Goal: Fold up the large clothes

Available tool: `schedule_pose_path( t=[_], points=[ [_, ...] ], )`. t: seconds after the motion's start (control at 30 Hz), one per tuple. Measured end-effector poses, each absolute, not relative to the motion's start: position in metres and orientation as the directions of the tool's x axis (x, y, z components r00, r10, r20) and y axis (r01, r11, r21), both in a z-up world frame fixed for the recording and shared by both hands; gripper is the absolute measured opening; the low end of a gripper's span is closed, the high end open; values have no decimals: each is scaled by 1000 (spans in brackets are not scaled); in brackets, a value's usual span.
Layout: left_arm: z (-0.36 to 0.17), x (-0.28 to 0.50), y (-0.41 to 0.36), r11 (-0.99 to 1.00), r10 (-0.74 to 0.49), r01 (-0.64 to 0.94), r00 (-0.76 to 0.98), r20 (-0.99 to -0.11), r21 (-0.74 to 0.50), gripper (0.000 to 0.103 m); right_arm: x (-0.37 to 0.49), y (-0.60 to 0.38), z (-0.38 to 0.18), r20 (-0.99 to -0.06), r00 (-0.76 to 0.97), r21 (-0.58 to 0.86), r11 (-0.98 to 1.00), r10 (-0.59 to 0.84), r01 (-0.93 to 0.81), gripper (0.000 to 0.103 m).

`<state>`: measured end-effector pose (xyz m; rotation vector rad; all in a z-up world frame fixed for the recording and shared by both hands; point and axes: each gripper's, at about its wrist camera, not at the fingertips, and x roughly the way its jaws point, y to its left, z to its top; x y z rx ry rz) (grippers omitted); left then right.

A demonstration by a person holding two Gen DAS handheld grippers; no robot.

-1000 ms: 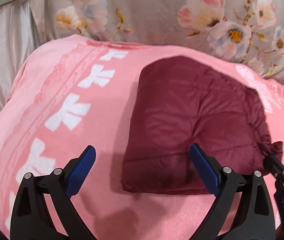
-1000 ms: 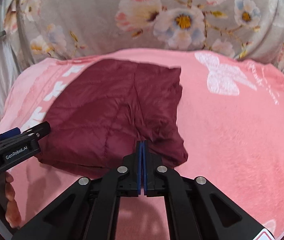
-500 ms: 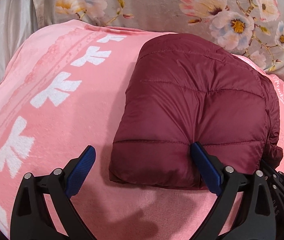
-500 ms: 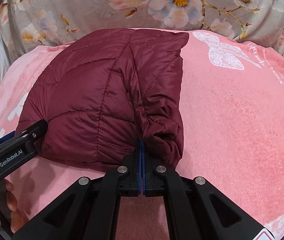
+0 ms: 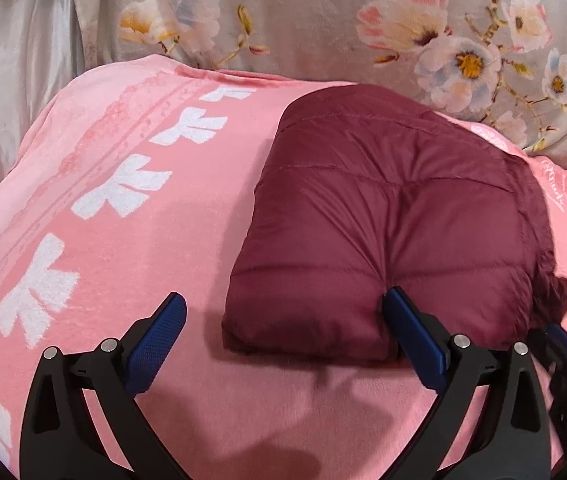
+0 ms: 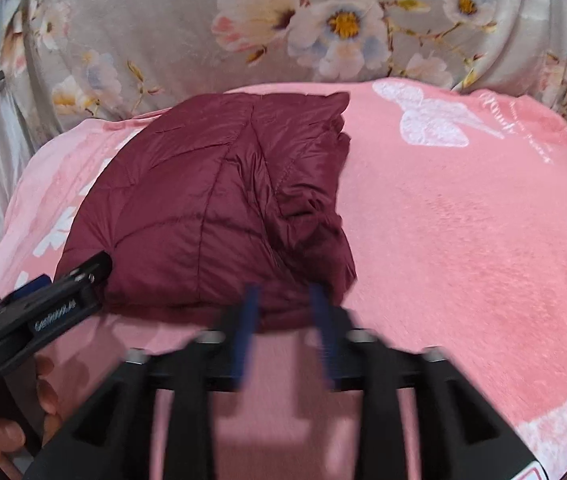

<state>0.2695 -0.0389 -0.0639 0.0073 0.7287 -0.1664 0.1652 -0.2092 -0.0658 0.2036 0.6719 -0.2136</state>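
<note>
The folded maroon puffer jacket lies on the pink blanket at twelve o'clock of both tools — the left hand-held gripper spread wide, one pad touching its near edge, the right hand-held gripper opening, gripping nothing.

Lighting even, warm, moderately bright; soft shadows fall beneath the jacket on the blanket. Fisheye bending and dark vignette at all corners. Right tool motion-blurred; left view sharp.
</note>
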Motion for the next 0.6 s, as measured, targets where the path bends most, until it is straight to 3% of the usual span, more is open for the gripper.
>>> schedule_pose_path(
  t=[0.37,0.6],
  points=[
    [-65,183,-41,973,-154,227,745,-649,30,97,103,-217,-80,-702,702,142,942,-120,304,67],
    [-67,160,-34,982,-116,185,747,-655,37,97,84,-191,-73,-661,722,34,953,-204,300,76]
  ],
)
